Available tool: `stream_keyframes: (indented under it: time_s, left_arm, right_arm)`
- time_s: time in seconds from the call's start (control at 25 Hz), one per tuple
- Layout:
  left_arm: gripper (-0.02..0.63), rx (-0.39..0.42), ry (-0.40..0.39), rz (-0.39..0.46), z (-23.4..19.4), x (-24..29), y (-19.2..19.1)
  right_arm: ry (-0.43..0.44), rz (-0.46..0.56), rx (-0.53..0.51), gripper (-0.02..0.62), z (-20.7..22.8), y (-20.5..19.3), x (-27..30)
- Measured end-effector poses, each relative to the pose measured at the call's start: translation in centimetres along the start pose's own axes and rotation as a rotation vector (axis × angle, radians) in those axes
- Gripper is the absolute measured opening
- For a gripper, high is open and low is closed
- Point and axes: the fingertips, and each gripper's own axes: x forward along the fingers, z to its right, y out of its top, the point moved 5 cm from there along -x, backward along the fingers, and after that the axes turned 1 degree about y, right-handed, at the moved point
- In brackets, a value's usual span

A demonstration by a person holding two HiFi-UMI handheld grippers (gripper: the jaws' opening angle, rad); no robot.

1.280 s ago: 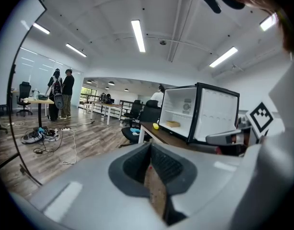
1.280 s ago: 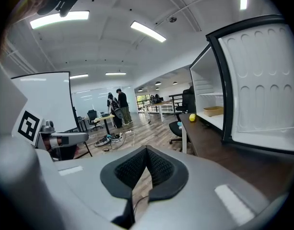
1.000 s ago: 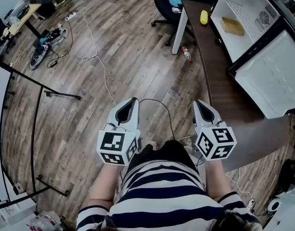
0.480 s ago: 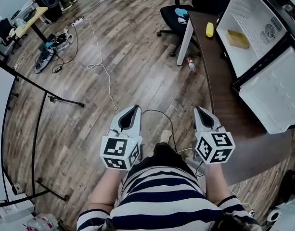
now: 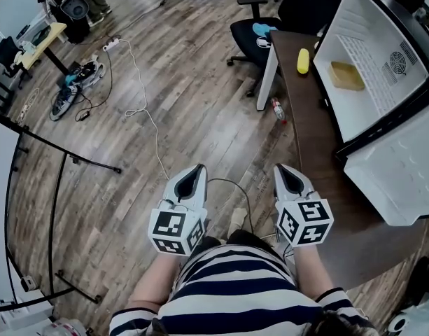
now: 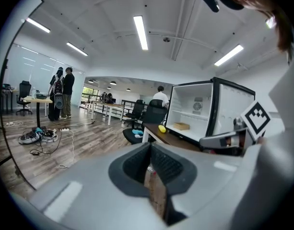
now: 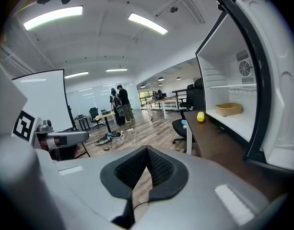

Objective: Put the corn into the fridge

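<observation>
While square markers [image 5: 170,224] top both, left tongs [image 5: 197,169] and right tongs [image 5: 285,169] sit clenched, empty.

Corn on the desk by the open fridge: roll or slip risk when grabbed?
Likely rolls if nudged: the corn looks like a rounded oblong lying on its side on the flat desk. Its surface looks smooth, so a grip may slip. Small, so probably light.

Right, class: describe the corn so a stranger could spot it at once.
Find the open white fridge at the right, with a dark table along its front. The corn lies at the table's far end, near a black chair. It is bright yellow; the tan tray sits inside the fridge.
</observation>
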Motion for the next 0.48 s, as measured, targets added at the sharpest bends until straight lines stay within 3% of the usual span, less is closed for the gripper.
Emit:
stream_keyframes:
  time_s: [0.48]
  left_arm:
    - [0.000,0.009,-0.016,-0.006,1.4,7.6,2.4]
  right_arm:
    - [0.025,-0.019,0.016,-0.003,4.8,2.0,4.1]
